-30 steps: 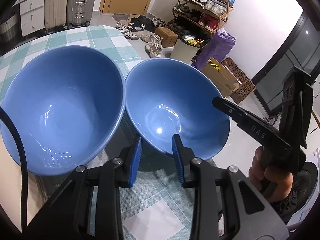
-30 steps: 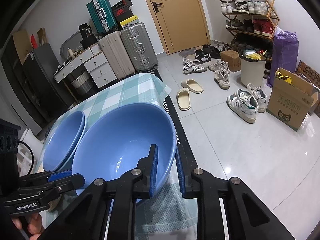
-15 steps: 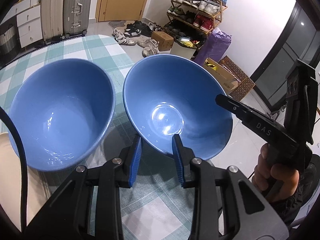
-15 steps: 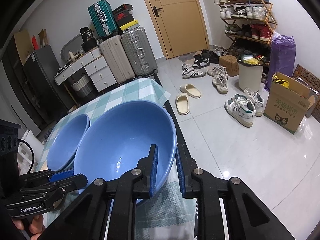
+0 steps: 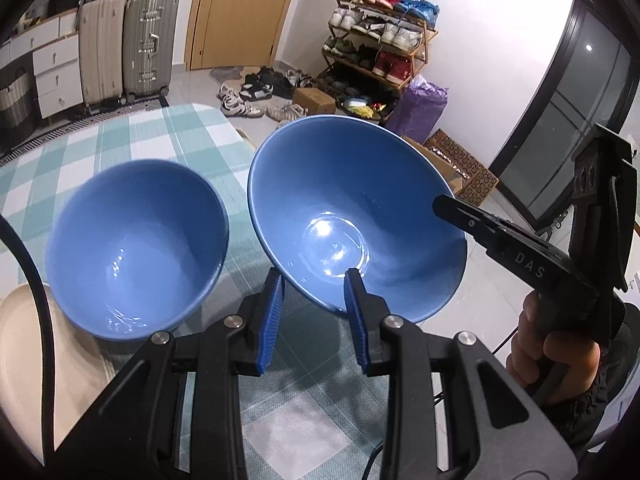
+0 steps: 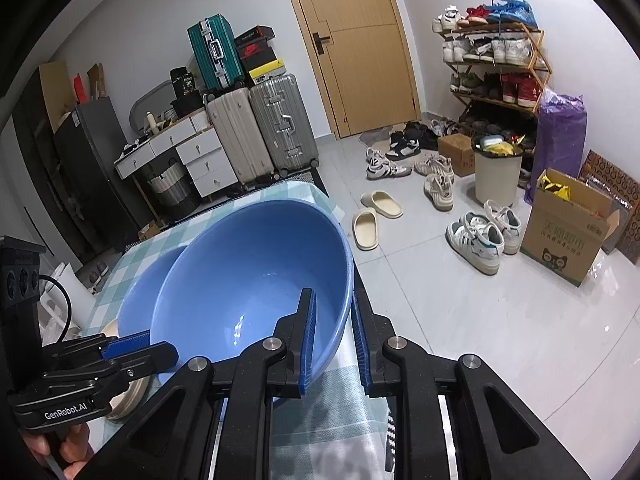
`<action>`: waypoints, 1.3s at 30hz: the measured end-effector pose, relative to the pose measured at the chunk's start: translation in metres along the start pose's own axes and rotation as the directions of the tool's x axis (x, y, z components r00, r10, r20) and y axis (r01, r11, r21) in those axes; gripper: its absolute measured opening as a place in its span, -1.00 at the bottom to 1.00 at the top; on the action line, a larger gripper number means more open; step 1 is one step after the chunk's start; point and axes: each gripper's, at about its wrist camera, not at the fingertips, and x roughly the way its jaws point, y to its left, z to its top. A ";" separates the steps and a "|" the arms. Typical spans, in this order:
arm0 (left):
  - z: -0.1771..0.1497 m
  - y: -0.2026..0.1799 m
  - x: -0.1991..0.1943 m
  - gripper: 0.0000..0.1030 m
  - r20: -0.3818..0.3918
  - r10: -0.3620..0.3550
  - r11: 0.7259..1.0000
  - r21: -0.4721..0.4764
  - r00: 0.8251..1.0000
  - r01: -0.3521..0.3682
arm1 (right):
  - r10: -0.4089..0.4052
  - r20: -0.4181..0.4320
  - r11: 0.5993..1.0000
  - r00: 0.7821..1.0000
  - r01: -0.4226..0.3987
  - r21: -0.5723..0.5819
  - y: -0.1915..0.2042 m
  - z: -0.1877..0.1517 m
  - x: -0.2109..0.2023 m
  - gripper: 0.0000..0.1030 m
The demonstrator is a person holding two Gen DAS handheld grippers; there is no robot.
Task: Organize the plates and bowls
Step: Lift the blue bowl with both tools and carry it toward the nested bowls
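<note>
A large blue bowl (image 5: 360, 216) hangs tilted above the checked tablecloth (image 5: 160, 136), held by both grippers. My left gripper (image 5: 312, 276) is shut on its near rim, one pad inside and one beneath. My right gripper (image 6: 331, 296) is shut on the bowl's (image 6: 248, 272) right rim; in the left wrist view its finger (image 5: 444, 208) reaches that rim. A second blue bowl (image 5: 132, 248) rests lower on the table to the left, partly on a cream plate (image 5: 24, 352). In the right wrist view that bowl (image 6: 136, 300) shows behind the held one, by the left gripper (image 6: 136, 350).
The table's edge runs just right of the held bowl, with tiled floor beyond. Shoes, slippers (image 6: 376, 216), a bin (image 6: 496, 172), a cardboard box (image 6: 568, 236) and a shoe rack (image 6: 496, 64) stand there. Suitcases (image 6: 260, 132) and drawers line the far wall. A black cable (image 5: 36, 280) crosses the left.
Both grippers rose together with the large blue bowl, lifting it off the table and away from the second bowl, which now sits lower and farther left. A cream plate came into view.
</note>
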 end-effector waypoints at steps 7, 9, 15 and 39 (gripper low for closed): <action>0.003 -0.002 -0.027 -0.47 0.035 -0.002 1.000 0.001 0.999 0.002 | -0.001 0.025 1.000 1.000 0.001 -0.029 0.016 0.007 -0.019 -0.64; 0.004 -0.002 -0.036 -0.47 0.048 -0.001 1.000 0.000 0.999 0.001 | 0.001 0.032 0.999 0.999 0.000 -0.033 0.021 0.010 -0.022 -0.64; 0.008 0.001 -0.060 -0.47 0.083 0.002 1.000 -0.013 0.997 -0.001 | 0.006 0.045 0.998 0.999 -0.004 -0.060 0.039 0.020 -0.027 -0.64; 0.005 0.028 -0.145 -0.47 0.169 0.052 0.995 -0.098 0.984 -0.036 | 0.071 0.054 0.988 0.996 -0.063 -0.143 0.099 0.045 -0.013 -0.64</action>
